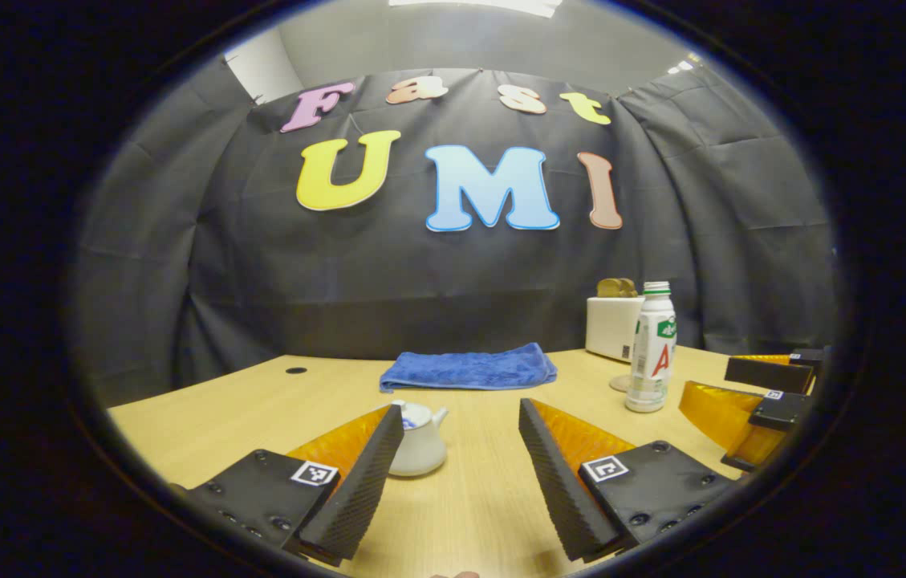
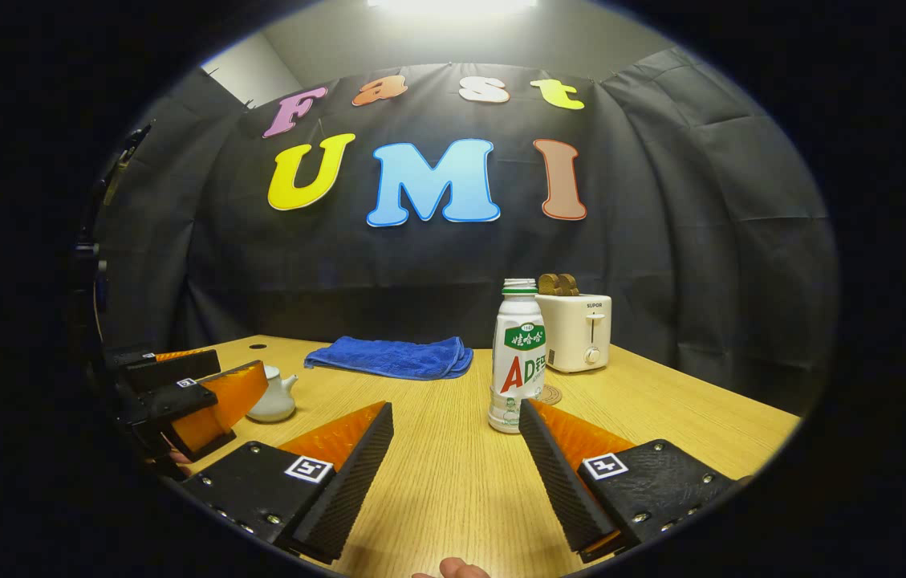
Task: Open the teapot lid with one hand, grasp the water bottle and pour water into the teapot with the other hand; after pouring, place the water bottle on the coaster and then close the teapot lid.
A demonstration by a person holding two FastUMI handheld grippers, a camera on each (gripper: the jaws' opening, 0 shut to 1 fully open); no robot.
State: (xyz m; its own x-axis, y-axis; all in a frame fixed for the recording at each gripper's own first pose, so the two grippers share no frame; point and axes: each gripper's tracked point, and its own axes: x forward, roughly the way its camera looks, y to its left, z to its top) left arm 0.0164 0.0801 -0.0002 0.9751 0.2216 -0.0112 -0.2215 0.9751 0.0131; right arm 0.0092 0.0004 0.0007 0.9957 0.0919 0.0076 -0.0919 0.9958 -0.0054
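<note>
1. A black cloth wall closes off the back of the booth, and in front of it runs a pale wooden tabletop (image 2: 453, 474) that carries everything in play.

2. At the far edge lies a folded blue towel (image 1: 469, 369), and off to the right stands a white toaster (image 2: 577, 331) with brown slices poking out of the top. Neither belongs to the job.

3. The left tool (image 1: 453, 457) hangs low over the tabletop with its jaws spread wide and nothing between them. The right tool (image 2: 457, 461) is likewise released and empty.

4. The water bottle (image 2: 518, 353) stands upright, capped, just beyond the tip of the right tool's right-hand finger and near the toaster. A round coaster (image 2: 550, 393) peeks out from behind its base, close beside it.

5. The small white teapot (image 1: 419, 440) sits just past the left tool's left-hand finger, spout pointing right, its lid (image 1: 412, 413) on. In the right gripper view the same teapot shows beside the left tool, apart from it.

6. My reading: the job is at its very start, with each tool lined up near its own target and nothing grasped.

7. Next, I'd say, the left tool needs to shift left and drop so its jaws straddle the lid knob, then pinch and lift. The right tool should slide rightward to bracket the bottle's body squarely before closing; a skewed grip could tip it.
</note>
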